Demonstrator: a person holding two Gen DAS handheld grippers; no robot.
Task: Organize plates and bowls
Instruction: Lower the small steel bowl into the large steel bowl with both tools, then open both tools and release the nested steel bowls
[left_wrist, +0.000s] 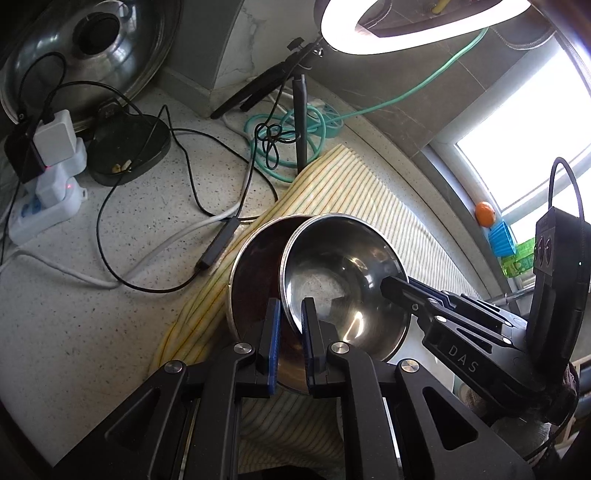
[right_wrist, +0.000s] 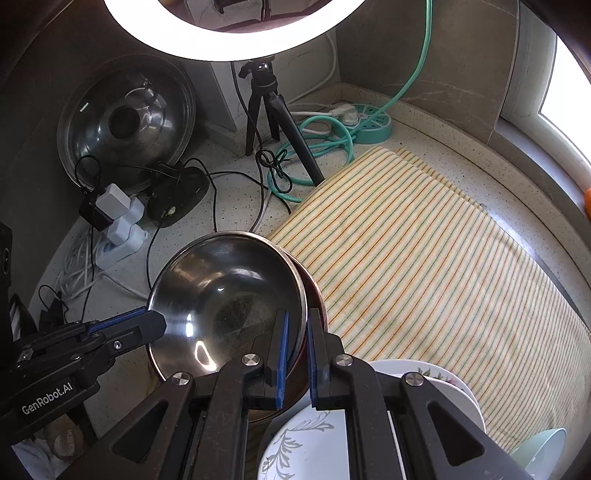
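While both of my grippers are clamped on the same steel bowl (left_wrist: 343, 280), I'd judge the tidying only partly done. The left gripper (left_wrist: 291, 339) has its jaws narrowed onto the near rim, and the right gripper (right_wrist: 295, 354) pinches the opposite rim in the same way, so the bowl hangs between them, tilted, directly above a second, darker bowl (left_wrist: 255, 273) that sits on the near edge of the striped cloth (right_wrist: 424, 258). Whether the two bowls already touch I cannot tell; the upper one looks close to nesting but is not yet seated.

What is left, as I read it: lower and release this bowl into the one beneath, then deal with the crockery at the near end of the striped cloth, where a white plate with a grey leaf pattern (right_wrist: 295, 446), a floral-rimmed plate (right_wrist: 443, 376) and a pale green bowl (right_wrist: 546, 443) lie unsorted (they overlap loosely, not in a clean stack). Most of the cloth beyond the bowls is bare, so there is room to set piles there.

As for writing, the right gripper's body reads "DAS" in the left wrist view, and the left gripper's body reads "GenRobot.AI" in the right wrist view. Nothing on the dishes is legible.
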